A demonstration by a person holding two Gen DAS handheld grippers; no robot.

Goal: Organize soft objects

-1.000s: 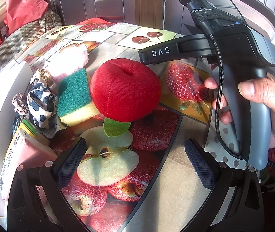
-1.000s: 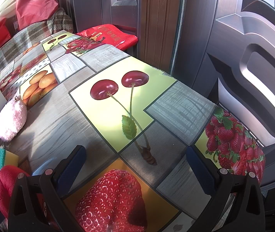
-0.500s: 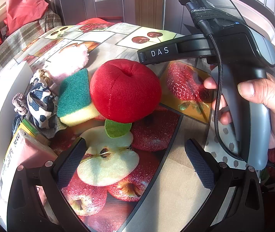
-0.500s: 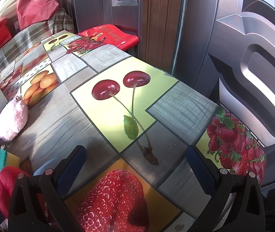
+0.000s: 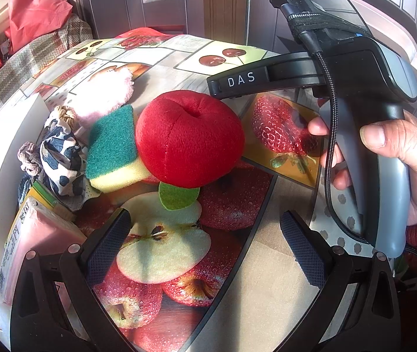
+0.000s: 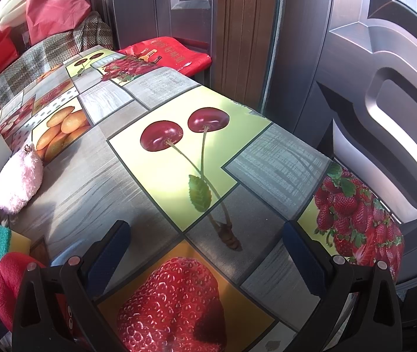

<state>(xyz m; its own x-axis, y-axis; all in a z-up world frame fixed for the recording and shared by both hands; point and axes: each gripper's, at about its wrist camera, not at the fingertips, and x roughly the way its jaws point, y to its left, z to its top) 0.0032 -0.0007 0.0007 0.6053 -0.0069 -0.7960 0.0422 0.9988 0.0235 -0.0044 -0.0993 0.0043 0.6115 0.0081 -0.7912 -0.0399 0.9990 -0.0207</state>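
Observation:
A red plush apple [image 5: 189,139] with a green felt leaf lies on the fruit-print tablecloth, just ahead of my open left gripper [image 5: 205,242]. Touching its left side is a green and yellow sponge [image 5: 111,149]. Behind the sponge sits a pink fluffy toy [image 5: 104,92], and to its left a black-and-white patterned pouch [image 5: 60,158]. In the right wrist view my right gripper [image 6: 207,255] stands open over bare tablecloth, with the plush apple [image 6: 7,284] low at the left edge and the pink toy [image 6: 20,180] farther back.
A white box wall [image 5: 6,135] runs along the left, with a pink packet [image 5: 31,252] beside it. A person's hand [image 5: 408,158] holds the other gripper's handle at the right. The table's right edge [image 6: 364,205] stands close to a dark door. Red bags lie beyond the table.
My left gripper has crept slightly toward the plush apple; the right wrist view has shifted a little. Nothing was taken hold of or let go.

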